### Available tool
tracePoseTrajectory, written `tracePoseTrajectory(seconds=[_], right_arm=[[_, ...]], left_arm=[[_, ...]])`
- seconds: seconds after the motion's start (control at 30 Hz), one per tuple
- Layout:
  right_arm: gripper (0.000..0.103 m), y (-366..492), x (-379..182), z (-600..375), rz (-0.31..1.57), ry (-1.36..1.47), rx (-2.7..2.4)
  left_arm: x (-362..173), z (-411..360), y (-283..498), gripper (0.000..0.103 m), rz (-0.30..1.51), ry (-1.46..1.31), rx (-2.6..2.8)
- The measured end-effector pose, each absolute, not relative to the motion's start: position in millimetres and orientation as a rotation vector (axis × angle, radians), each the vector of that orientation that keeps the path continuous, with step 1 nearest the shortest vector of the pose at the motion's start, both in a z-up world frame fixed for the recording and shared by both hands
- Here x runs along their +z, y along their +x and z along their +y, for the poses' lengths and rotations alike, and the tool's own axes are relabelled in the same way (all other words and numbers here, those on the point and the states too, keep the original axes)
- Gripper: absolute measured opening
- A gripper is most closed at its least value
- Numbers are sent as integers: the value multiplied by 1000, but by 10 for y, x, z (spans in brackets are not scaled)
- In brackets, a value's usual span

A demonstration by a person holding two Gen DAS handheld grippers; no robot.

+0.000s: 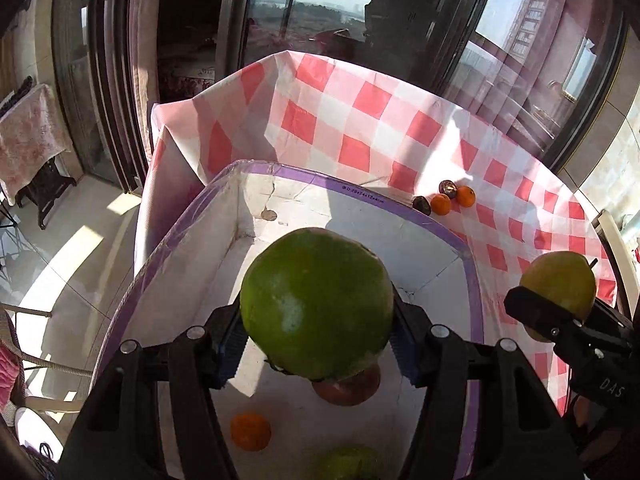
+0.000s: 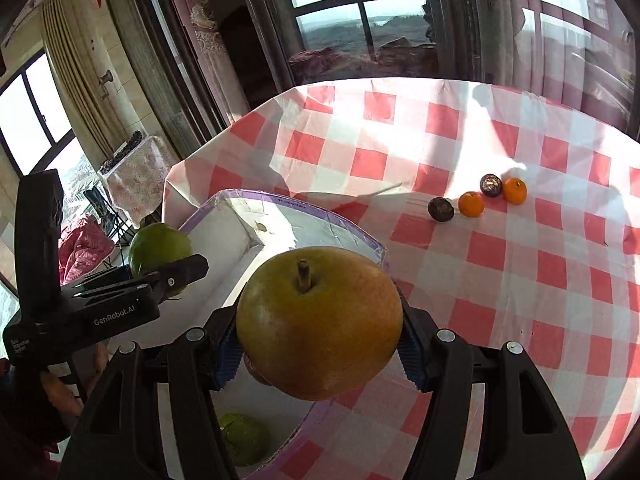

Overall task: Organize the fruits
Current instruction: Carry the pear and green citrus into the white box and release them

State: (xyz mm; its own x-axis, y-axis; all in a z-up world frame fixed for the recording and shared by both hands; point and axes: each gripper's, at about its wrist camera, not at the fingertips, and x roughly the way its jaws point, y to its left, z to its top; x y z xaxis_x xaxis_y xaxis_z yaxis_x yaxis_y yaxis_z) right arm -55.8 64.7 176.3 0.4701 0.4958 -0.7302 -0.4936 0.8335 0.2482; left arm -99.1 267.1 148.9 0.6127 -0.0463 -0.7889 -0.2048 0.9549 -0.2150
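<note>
Green fruit (image 1: pixel 318 304) clamped between the left gripper (image 1: pixel 318 340) jaws, hanging directly over the open white box (image 1: pixel 360 216), above the fruit already inside. Brown pear (image 2: pixel 319 322), stem up, pinched in the right gripper (image 2: pixel 320 344), above the box's right rim (image 2: pixel 352 236), partly over the desk (image 2: pixel 520 280). Left nearer a straight drop.

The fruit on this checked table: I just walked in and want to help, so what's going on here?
A person is sorting fruit into a white box with a purple rim. The left gripper holds a large green citrus fruit above the box, and the right gripper holds a brown-yellow pear over its edge. Inside already lie a small orange, a reddish fruit and a green one. Two small oranges and two dark round fruits wait on the tablecloth.
</note>
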Motion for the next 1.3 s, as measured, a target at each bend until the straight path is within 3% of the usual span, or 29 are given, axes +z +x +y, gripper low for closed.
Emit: tracePoseTrajectory(seconds=[0.27,0.57,1.0,1.3], right_arm=[[62,-252,1537,1429,1072,-11,620],[62,20,1086,1946,1229,-129,498],[62,256,433,1950,1414,-68,257],[62,316,251,1829,1428,-102,189]], left_arm=[[1019,2820,-1026,61,1050,-211,66],[669,2949,-860,61,1225,-298,74],[258,3053,-815,61,1446,-365,142],[273,2957,-731,62,1468,-328,149]])
